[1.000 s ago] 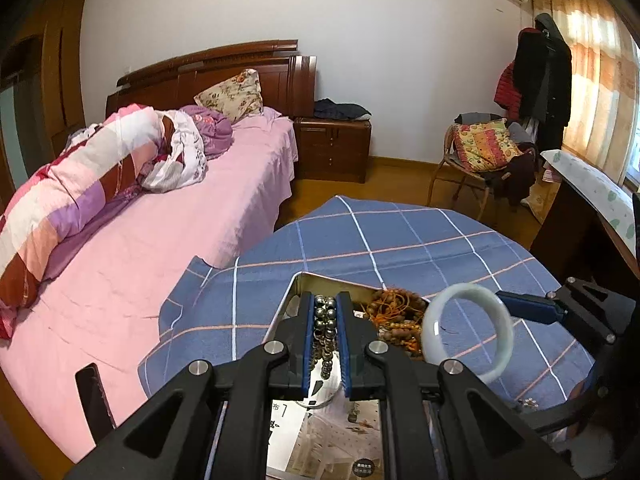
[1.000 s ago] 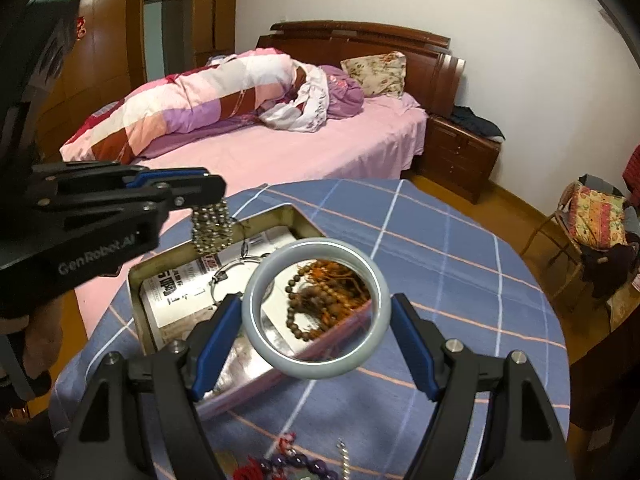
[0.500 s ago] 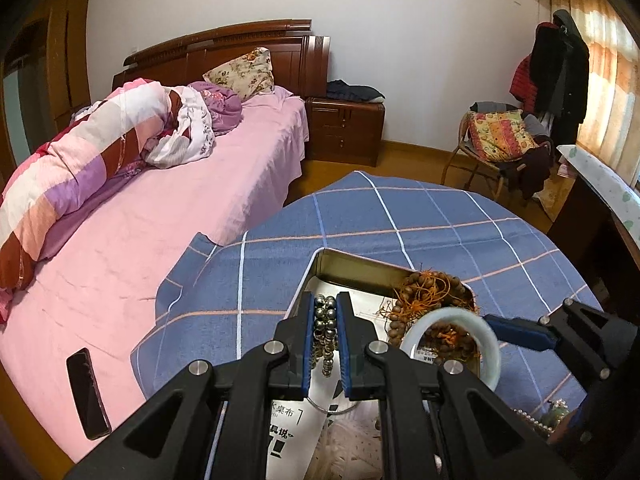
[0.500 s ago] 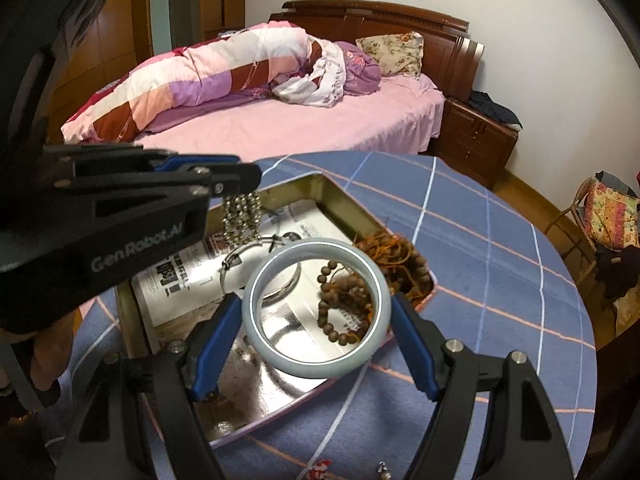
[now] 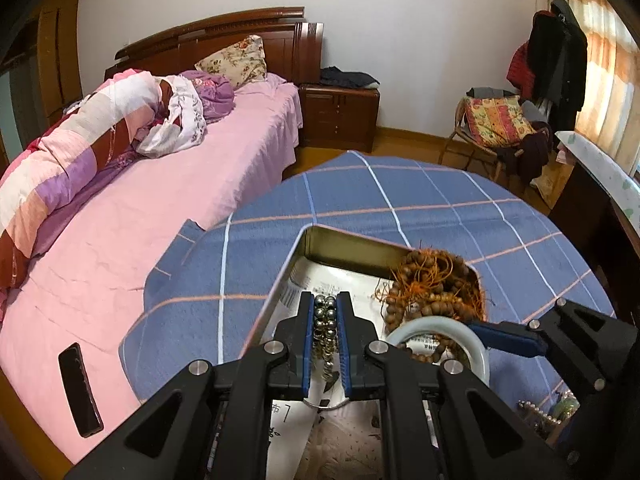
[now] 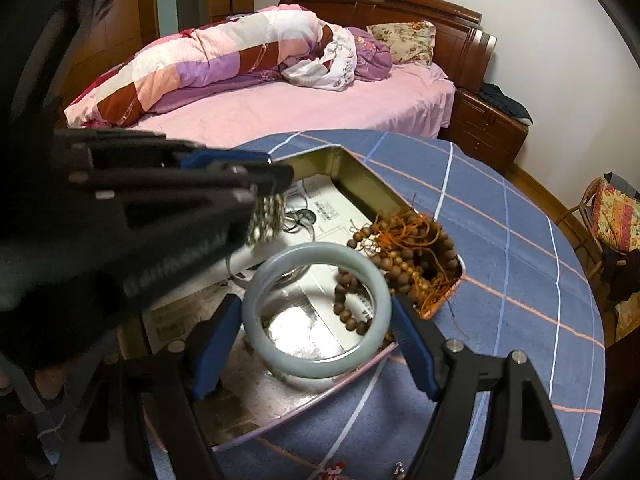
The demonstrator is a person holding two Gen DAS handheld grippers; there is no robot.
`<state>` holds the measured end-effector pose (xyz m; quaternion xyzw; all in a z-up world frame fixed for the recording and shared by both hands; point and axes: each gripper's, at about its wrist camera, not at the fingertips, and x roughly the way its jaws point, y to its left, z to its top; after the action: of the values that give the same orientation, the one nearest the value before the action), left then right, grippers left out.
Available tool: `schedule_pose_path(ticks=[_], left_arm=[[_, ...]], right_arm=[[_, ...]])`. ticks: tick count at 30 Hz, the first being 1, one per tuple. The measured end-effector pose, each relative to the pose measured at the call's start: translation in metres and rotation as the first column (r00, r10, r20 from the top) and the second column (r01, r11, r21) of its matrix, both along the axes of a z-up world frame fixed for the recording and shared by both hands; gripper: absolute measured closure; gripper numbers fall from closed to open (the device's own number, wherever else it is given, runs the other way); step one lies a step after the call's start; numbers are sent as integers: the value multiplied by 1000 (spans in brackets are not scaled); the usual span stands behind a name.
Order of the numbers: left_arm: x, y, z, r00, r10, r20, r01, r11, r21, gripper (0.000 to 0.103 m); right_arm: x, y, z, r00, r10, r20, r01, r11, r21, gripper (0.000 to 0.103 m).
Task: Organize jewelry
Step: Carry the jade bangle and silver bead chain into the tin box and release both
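My left gripper [image 5: 324,312] is shut on a string of metallic grey beads [image 5: 324,320], which hangs over the open metal tin [image 5: 352,246]. In the right wrist view the same beads [image 6: 267,216] dangle from the left gripper's blurred fingers [image 6: 240,178]. My right gripper [image 6: 316,312] is shut on a pale green jade bangle [image 6: 316,362], held flat just above the tin's [image 6: 360,180] floor. Brown wooden bead strands with orange cord [image 6: 408,252] lie heaped in the tin's far right corner. A thin silver bangle [image 6: 300,216] rests on the printed paper lining.
The tin sits on a round table with a blue checked cloth [image 5: 400,196]. More jewelry [image 5: 556,412] lies on the cloth at the right. A pink bed [image 5: 160,200] with a phone [image 5: 80,388] stands close on the left; a chair [image 5: 496,128] is behind.
Both grippers have sunk toward the tin, the beads and the bangle now low over its inside. Neither grip has changed.
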<state>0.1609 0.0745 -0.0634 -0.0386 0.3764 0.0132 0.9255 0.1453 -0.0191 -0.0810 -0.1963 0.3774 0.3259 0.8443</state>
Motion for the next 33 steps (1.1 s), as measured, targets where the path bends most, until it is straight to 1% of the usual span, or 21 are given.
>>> schedule_pose_path(ticks=[3, 4, 6, 8, 9, 11, 12, 16, 19, 23, 27, 33], left_arm=[[3, 3, -2, 1000, 26, -9, -26, 1000, -12, 92], [4, 4, -3, 1000, 26, -15, -26, 999, -20, 90], [3, 4, -3, 999, 35, -25, -35, 999, -24, 82], [-1, 4, -1, 999, 36, -9, -36, 999, -26, 68], [-3, 4, 0, 999, 39, -5, -39, 999, -25, 64], [-8, 4, 5, 999, 45, 12, -44, 998, -33, 46], [-10, 5, 7, 999, 47, 21, -46, 998, -35, 44], [-20, 2, 18, 997, 48, 53, -46, 998, -37, 42], [-28, -7, 21, 997, 41, 64, -39, 999, -20, 42], [-34, -17, 19, 998, 24, 62, -24, 1000, 4, 41], [-44, -27, 15, 999, 17, 52, -17, 1000, 8, 41], [-62, -42, 12, 999, 4, 51, -5, 999, 32, 41]], right_arm=[[2, 1, 0, 1000, 2, -15, -2, 1000, 9, 25], [2, 1, 0, 1000, 4, -19, -3, 1000, 14, 25], [2, 1, 0, 1000, 6, -18, -5, 1000, 20, 25], [2, -2, 3, 1000, -3, -15, 3, 1000, 25, 24], [2, -4, 4, 1000, -4, -16, 4, 1000, 31, 24], [2, -10, 7, 1000, -3, -14, 3, 999, 36, 24], [1, -14, 9, 1000, -5, -9, 5, 999, 35, 23], [-3, -38, 19, 1000, -20, 11, 20, 999, 41, 18], [-3, -60, 27, 998, -52, 30, 50, 997, 51, 14], [0, -91, 32, 994, -111, 26, 108, 991, 74, 13], [-2, -113, 28, 987, -159, 9, 158, 983, 91, 12], [-12, -142, 11, 976, -215, -35, 218, 970, 108, 12]])
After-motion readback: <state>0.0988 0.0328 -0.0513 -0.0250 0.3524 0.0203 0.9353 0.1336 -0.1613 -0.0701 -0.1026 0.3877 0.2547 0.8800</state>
